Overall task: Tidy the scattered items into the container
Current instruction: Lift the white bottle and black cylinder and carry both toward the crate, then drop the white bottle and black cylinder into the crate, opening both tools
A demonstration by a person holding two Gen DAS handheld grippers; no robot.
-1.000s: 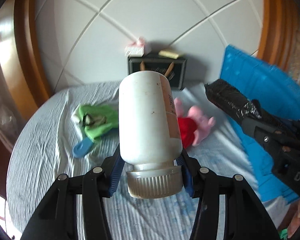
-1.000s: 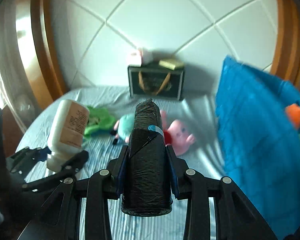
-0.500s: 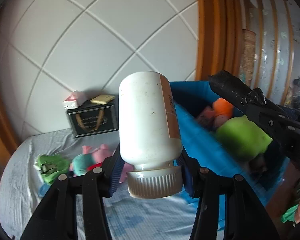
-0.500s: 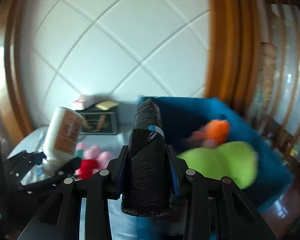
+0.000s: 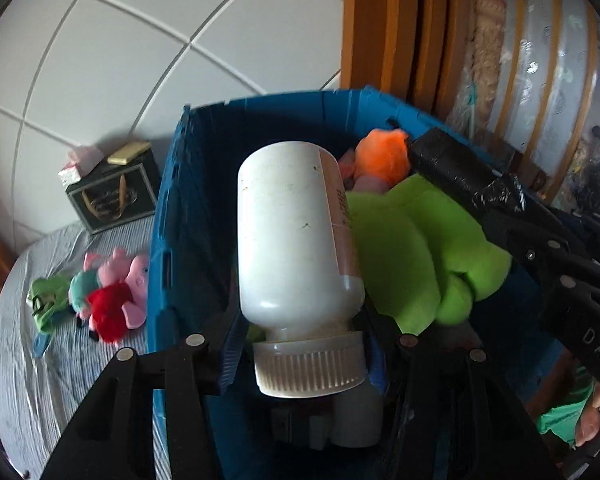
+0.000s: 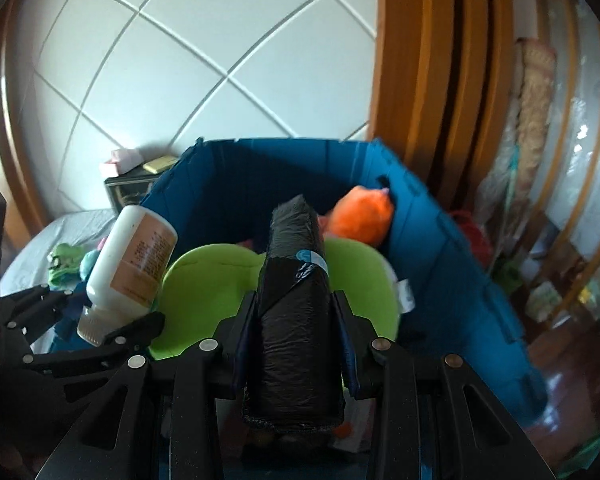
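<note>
- Left wrist view: the left gripper [image 5: 306,344] was clamped on a smooth white plastic bottle [image 5: 292,236] below its ribbed cap, held over the blue container [image 5: 172,216] for release. Plush toys [image 5: 112,292], probably soft, were left on the striped bed.
- Right wrist view: the right gripper [image 6: 296,344] was closed on a crinkled black bag roll [image 6: 296,320], positioned above the container's green plush [image 6: 204,288].

I swung both grippers away from the bed [image 5: 52,364] and over to the blue bin [image 6: 440,248]. Now my bottle [image 5: 296,236] and my black roll [image 6: 296,312] hang above the green toy [image 6: 204,280] and orange toy [image 6: 360,220] inside it.
</note>
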